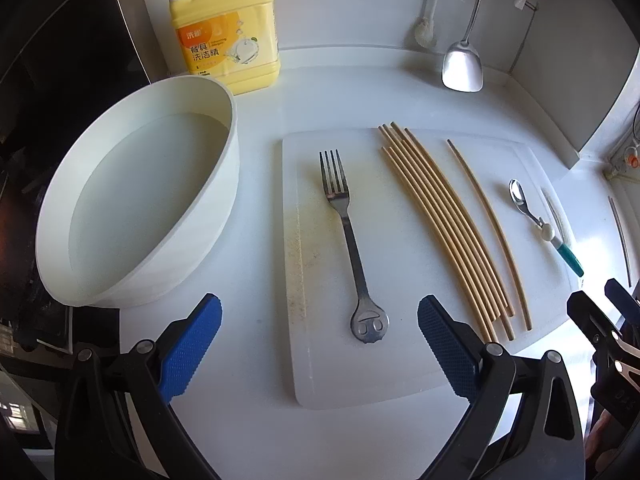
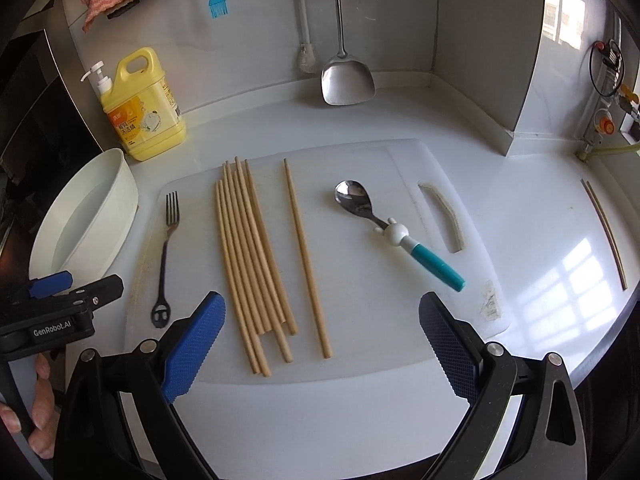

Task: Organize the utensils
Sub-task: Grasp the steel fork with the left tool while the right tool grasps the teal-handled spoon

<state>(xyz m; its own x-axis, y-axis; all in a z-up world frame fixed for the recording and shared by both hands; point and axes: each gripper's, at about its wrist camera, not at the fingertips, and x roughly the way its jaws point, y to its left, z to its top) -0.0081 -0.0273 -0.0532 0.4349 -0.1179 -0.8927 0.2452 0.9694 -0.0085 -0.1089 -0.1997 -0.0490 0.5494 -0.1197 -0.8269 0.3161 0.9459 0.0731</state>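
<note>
A white cutting board (image 1: 320, 380) (image 2: 360, 360) lies on the counter. On it, from left to right, rest a steel fork (image 1: 346, 224) (image 2: 165, 256), a bundle of several wooden chopsticks (image 1: 444, 228) (image 2: 250, 260), a single chopstick (image 1: 488, 228) (image 2: 306, 256) and a spoon with a teal handle (image 1: 536, 212) (image 2: 394, 230). My left gripper (image 1: 320, 340) hovers open above the fork's handle end. Over the board's near edge, my right gripper (image 2: 320, 340) is open and holds nothing. One more chopstick (image 2: 606, 232) (image 1: 620, 236) lies on the counter far right.
A white basin (image 1: 136, 208) (image 2: 84, 220) holding water stands left of the board. Behind it is a yellow detergent bottle (image 1: 228, 28) (image 2: 142, 108). A steel spatula (image 1: 464, 60) (image 2: 346, 76) and a brush (image 2: 306, 56) hang at the back wall. A hand (image 2: 40, 400) grips the left tool.
</note>
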